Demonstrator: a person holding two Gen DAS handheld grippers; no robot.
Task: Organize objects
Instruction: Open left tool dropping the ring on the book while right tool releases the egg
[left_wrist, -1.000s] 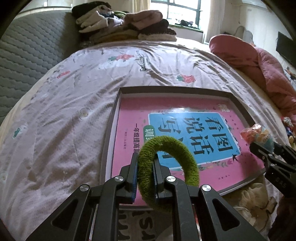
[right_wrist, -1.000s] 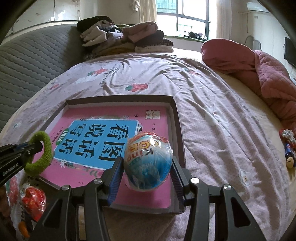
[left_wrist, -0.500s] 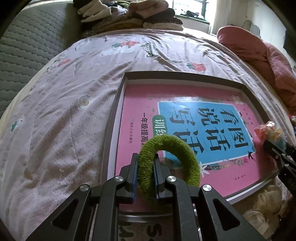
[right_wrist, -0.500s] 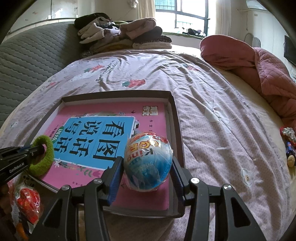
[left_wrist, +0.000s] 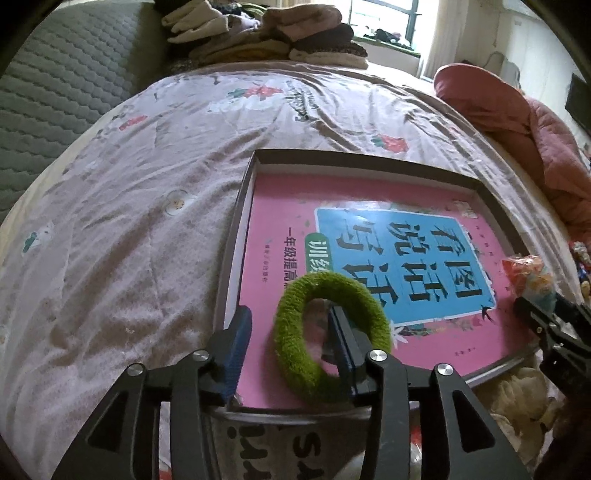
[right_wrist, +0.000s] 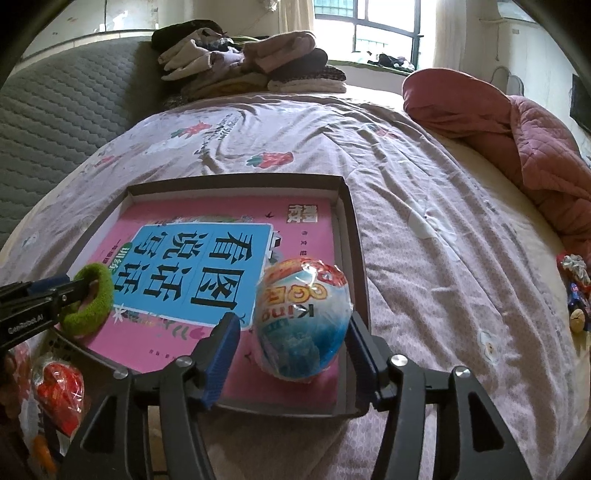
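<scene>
- Green and fuzzy, the hair tie (left_wrist: 331, 334) lies on the pink book (left_wrist: 369, 266) near the book's front-left corner, inside the shallow dark tray (left_wrist: 236, 236) on the bed (left_wrist: 129, 221).
- Left tool (left_wrist: 291, 339): its jaws have just been opening and now stand apart; one finger passes through the hair tie's ring, the other stands clear to its left, so nothing is squeezed.
- Right tool (right_wrist: 291, 350): its jaws have also just been opening; the wrapped toy egg (right_wrist: 303, 321) (blue, white and orange foil) sits on the book between them, a gap showing at the left pad, while the right pad lies just beside the egg and contact there cannot be told.
- The egg rests near the tray's front-right corner, well apart from the hair tie.
- A pink quilt (right_wrist: 517, 136) is bunched on the right, and folded clothes (right_wrist: 251, 62) are stacked at the far end of the bed.
</scene>
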